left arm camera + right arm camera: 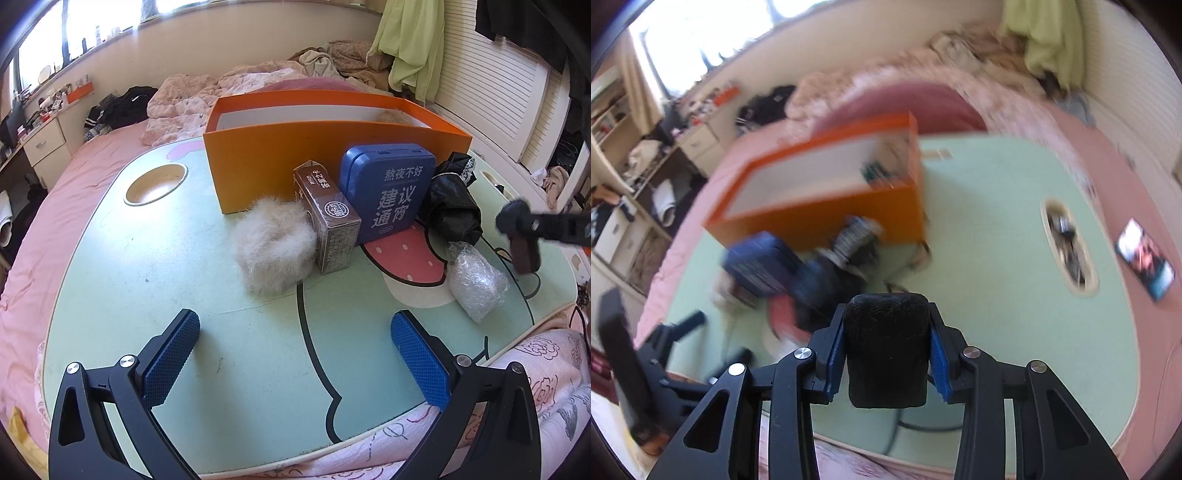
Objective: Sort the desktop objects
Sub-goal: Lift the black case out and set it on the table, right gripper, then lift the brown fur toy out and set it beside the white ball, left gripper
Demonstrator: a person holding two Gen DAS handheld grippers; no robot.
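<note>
My right gripper (888, 321) is shut on a black block-shaped object (888, 369) above the green lap table (997, 277); this view is blurred. It also shows at the right edge of the left wrist view as the right gripper (532, 229), with the dark object (522, 254) just above the table. My left gripper (295, 354) stands open over the table's near edge, holding nothing. Before it lie a white fluffy ball (273, 245), a brown carton (327, 218), a blue tin (388, 192), a black folded bundle (452, 199) and a plastic-wrapped lump (474, 282).
An open orange box (332, 147) stands behind the objects, with something inside at its right end. The table (166, 295) has a round cup hole (155, 184) and a slot (1069, 251) holding small items. A phone (1145, 258) lies on the pink bed. Crumpled bedding surrounds the table.
</note>
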